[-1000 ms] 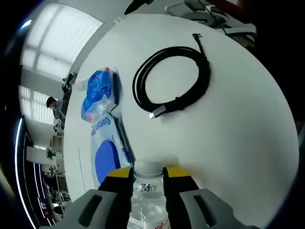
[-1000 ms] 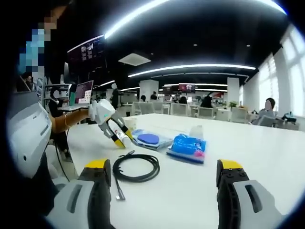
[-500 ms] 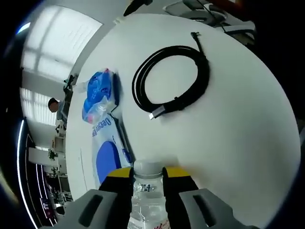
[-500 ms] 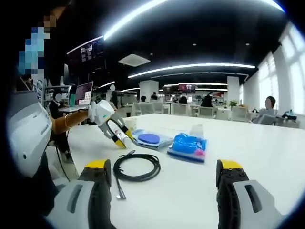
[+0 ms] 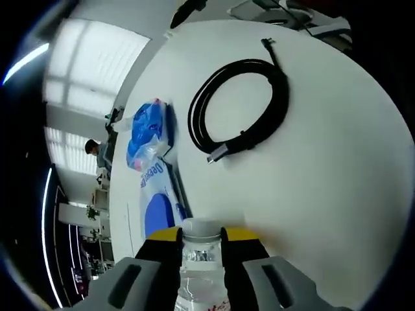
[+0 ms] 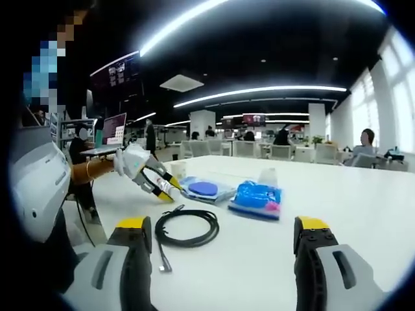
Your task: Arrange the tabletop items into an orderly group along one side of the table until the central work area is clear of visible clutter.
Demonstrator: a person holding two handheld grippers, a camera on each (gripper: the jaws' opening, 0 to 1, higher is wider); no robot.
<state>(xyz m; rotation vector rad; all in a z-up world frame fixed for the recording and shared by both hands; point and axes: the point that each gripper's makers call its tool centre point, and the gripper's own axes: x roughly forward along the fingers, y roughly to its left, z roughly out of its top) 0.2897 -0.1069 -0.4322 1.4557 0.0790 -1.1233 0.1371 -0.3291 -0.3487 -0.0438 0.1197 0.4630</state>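
My left gripper is shut on a clear water bottle with a white cap, held over the white table. Ahead of it lie a coiled black cable, a flat white pack with a blue circle and a crumpled blue bag. In the right gripper view my right gripper stands open above the table, nothing between its jaws. Beyond it the black cable, the blue bag and the blue-circle pack lie in a row. The left gripper holds the bottle at the left.
A small clear cup stands behind the blue bag. The table edge runs close on the left in the right gripper view, with a person's sleeve there. Office desks, chairs and seated people fill the background.
The left gripper with the bottle has tilted and sunk lower towards the table beside the blue-circle pack. My right gripper has stayed still and open.
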